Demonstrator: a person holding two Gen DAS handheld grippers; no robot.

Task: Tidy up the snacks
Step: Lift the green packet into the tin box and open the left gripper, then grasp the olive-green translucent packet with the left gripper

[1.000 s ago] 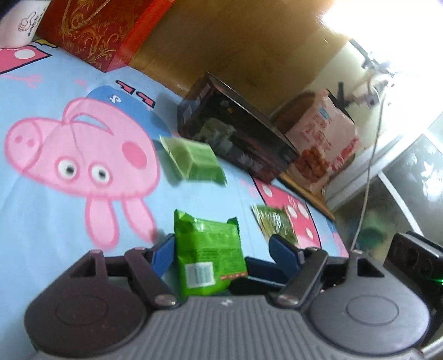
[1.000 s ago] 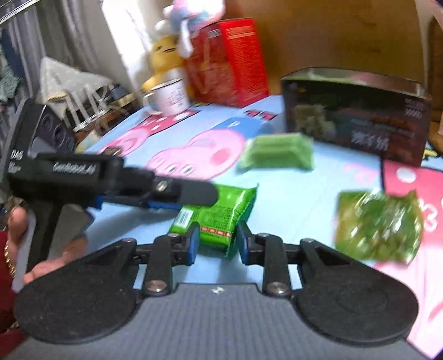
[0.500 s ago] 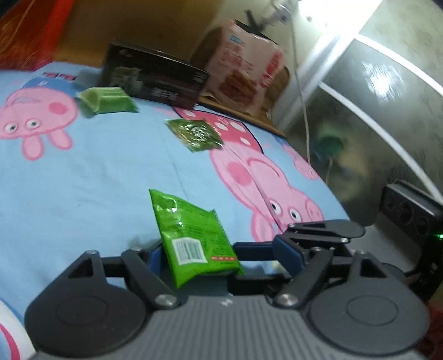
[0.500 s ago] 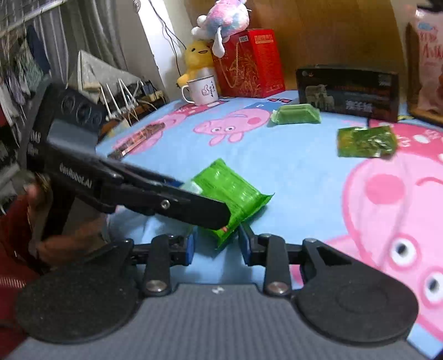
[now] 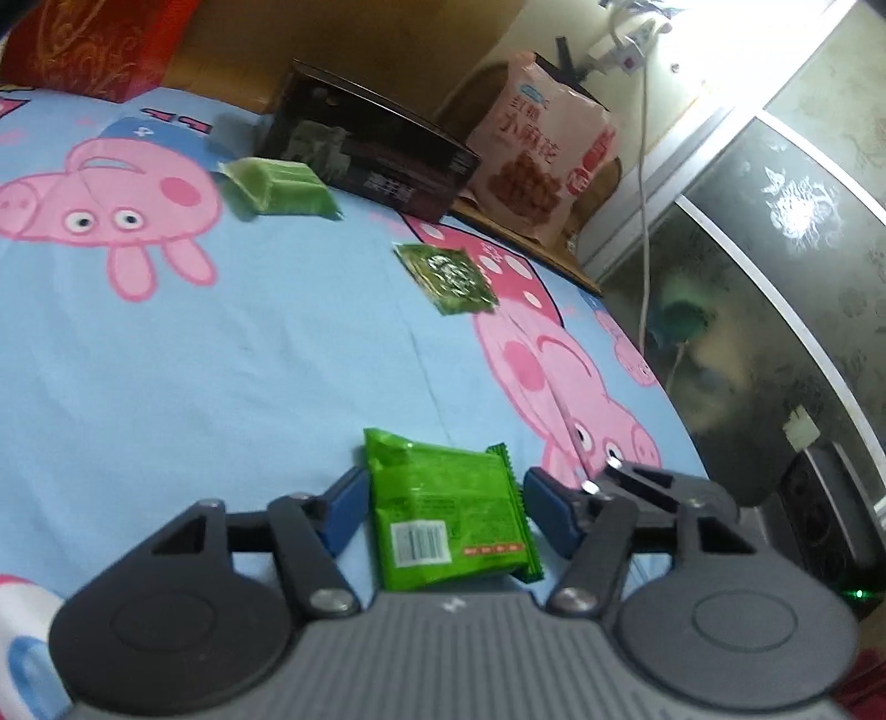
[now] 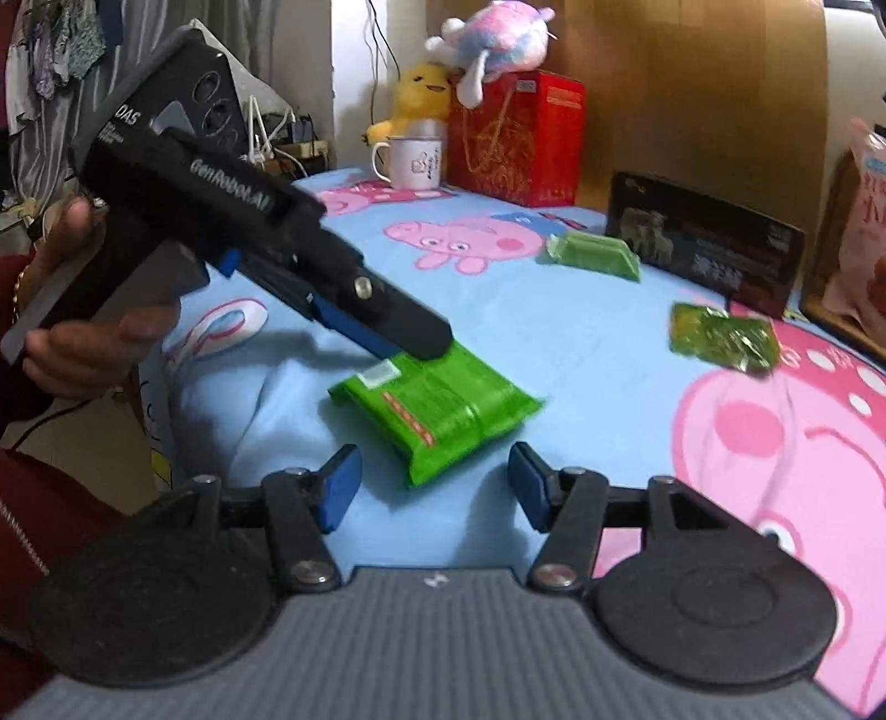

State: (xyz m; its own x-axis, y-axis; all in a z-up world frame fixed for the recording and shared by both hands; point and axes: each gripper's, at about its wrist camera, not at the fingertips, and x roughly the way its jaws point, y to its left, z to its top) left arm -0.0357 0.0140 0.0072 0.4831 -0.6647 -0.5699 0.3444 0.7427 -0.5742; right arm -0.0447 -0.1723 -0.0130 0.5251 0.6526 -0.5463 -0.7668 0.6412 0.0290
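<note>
Green packet between (open) left tongs.

The snack packet is lying flat on the bed, between the spread fingers of the left gripper and just ahead of the right gripper. Farther back, a second packet is sitting to the right, and a third packet is resting just in front of the box. A large bag is standing behind the box. At the far left, the mug is standing beside the gift box, which is carrying a plush toy.
</note>
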